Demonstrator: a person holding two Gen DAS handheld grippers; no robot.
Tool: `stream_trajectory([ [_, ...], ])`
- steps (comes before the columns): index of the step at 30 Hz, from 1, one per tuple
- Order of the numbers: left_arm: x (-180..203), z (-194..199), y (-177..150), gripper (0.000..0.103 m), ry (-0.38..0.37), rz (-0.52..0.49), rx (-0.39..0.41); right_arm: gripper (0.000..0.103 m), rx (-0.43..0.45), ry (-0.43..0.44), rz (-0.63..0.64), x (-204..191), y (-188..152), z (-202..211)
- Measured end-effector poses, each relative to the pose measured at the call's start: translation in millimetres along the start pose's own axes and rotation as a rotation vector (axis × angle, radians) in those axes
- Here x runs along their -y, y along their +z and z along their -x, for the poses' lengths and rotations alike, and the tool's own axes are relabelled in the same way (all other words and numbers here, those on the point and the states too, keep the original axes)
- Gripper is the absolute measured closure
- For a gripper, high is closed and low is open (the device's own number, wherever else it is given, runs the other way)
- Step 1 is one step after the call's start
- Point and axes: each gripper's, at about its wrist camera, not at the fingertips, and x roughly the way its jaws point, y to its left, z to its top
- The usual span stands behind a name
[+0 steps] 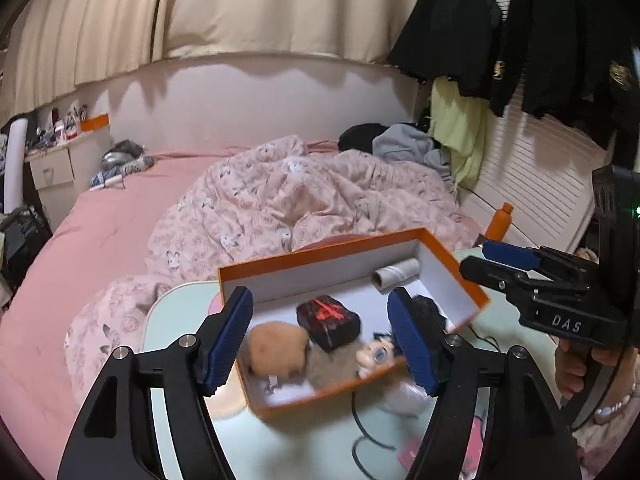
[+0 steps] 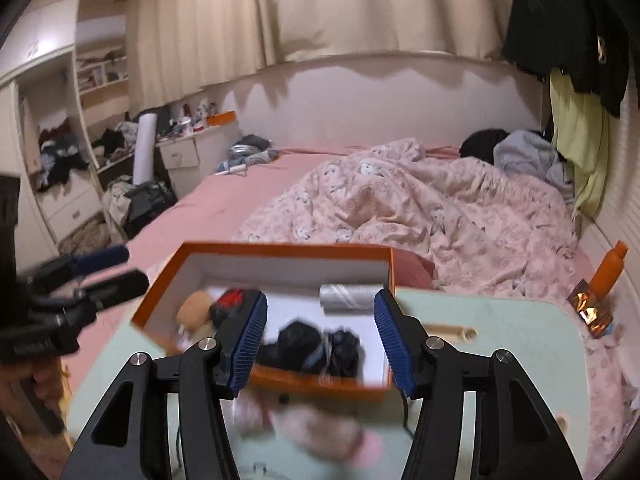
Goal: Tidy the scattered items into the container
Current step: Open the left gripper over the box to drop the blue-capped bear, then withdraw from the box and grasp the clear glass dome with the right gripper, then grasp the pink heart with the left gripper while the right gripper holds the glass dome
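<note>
left gripper [image 1: 320,344] jaws apart, empty | right gripper [image 2: 320,344] jaws apart, empty | orange box [image 2: 280,249] part-filled | next: pink plush [image 2: 320,432] on table, grab mid-body, clear box rim

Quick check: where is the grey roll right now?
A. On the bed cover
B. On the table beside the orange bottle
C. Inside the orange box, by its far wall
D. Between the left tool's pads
C: the grey roll lies on the white floor of the orange box, against its far wall, apart from the other things in it.
</note>
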Motion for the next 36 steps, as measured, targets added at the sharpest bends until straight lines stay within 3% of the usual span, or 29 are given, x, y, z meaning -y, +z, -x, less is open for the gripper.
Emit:
stream_trajectory([
  [3, 13.2, 20.4, -21.1, 0.022, -0.045, -0.044, 0.003, 0.046, -0.038, 0.053, 0.039, -9.7, -30.5, 25.0],
  [6, 23.3, 26.4, -53.6, 0.021, -0.074, -0.08, -0.036, 0.046, -0.102, 0.146, 0.099, -27.1, -70.0, 43.9],
  [10, 21.0, 13.4, -87.7, 0.022, -0.014, -0.03, -0.096, 0.046, -0.174, 0.177, 0.245, -58.6, -108.5, 38.2],
  [15, 3.0, -0.7, -112.0, 0.022, -0.001, 0.089, -0.162, 0.046, -0.287, 0.187, 0.311, -77.5, -122.0, 10.5],
  [19, 7.0, 2.1, -113.9, 0.022, 0.002, 0.086, -0.146, 0.049, -0.326, 0.183, 0.335, -81.8, -124.5, -5.3],
  [20, 9.5, 3.3, -115.2, 0.022, -0.001, 0.082, -0.141, 0.066, -0.326, 0.168, 0.337, -81.6, -125.0, -9.0],
  [21, 11.8, 4.2, -115.4, 0.022, -0.009, 0.078, -0.136, 0.074, -0.319, 0.155, 0.338, -81.4, -125.0, -8.7],
  [25, 25.6, 4.2, -115.2, 0.022, -0.038, 0.049, -0.138, 0.074, -0.251, 0.15, 0.226, -60.1, -121.0, 8.8],
  [30, 54.1, -0.5, -114.9, 0.022, -0.088, -0.032, -0.146, 0.074, -0.148, 0.072, 0.061, -26.2, -116.1, 33.0],
  [36, 81.5, -14.5, -114.1, 0.022, -0.118, -0.126, -0.165, 0.074, -0.145, 0.063, -0.03, -9.2, -116.4, 34.2],
])
